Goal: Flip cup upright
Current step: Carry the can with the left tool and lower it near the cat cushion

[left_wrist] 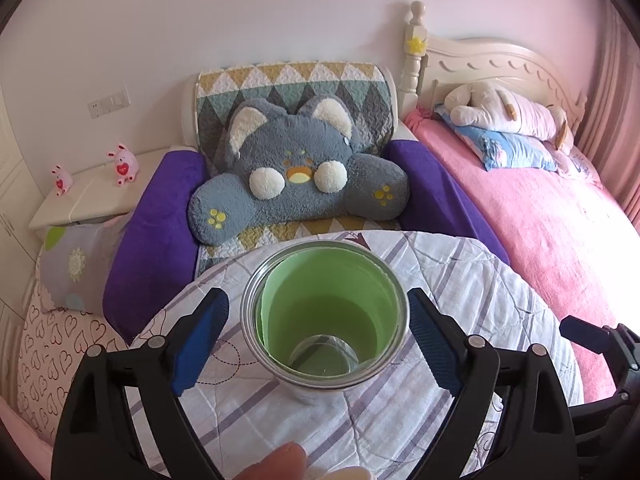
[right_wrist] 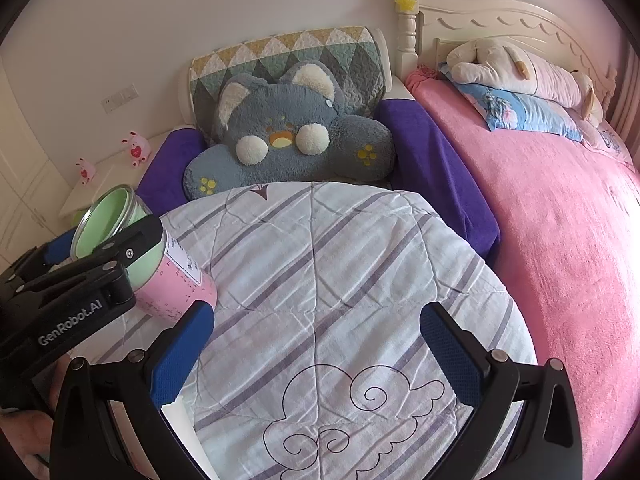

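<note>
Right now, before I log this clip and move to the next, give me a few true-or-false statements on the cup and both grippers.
1. The cup stands mouth-up on the striped quilt. True.
2. The left gripper has its jaws open on either side of the cup, a gap showing at each blue pad. True.
3. The right gripper is holding the cup. False: its jaws are open with only quilt between them.
4. The cup's lining is blue. False: it is green inside, with pink lower on the outside.
5. A grey cat cushion sits behind the quilt. True.
</note>
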Demonstrator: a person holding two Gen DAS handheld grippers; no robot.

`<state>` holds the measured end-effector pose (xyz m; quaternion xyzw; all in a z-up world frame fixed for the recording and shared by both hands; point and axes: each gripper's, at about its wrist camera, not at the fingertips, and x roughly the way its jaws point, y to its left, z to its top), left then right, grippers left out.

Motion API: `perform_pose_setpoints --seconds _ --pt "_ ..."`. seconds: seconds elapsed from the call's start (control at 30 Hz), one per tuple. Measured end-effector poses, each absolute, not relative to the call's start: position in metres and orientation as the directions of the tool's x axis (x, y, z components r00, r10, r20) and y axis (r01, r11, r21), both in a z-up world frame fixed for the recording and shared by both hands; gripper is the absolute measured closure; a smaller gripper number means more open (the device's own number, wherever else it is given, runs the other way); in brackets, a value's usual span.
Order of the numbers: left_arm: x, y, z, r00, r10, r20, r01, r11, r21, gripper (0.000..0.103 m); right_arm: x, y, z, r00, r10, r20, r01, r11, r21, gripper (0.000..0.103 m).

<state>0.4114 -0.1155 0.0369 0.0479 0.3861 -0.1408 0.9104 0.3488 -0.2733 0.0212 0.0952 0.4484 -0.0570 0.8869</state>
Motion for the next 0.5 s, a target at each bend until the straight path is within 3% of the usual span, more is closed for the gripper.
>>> perform_pose_setpoints --seconds 0.3,0.5 --pt "0.409 -0.113 0.046 0.67 -0.224 -0.708 0.288 0.957 -0.031 0.001 0.341 -0.273 0.027 0.601 -0.022 -0.799 0.189 0.975 0.116 0.0" --pt "0.394 -0.103 0.064 0.694 -0.209 -0.689 0.261 0.965 -0.03 0.0 0.332 -0.27 0.039 0.617 -0.021 -0.787 0.184 0.976 0.119 0.0"
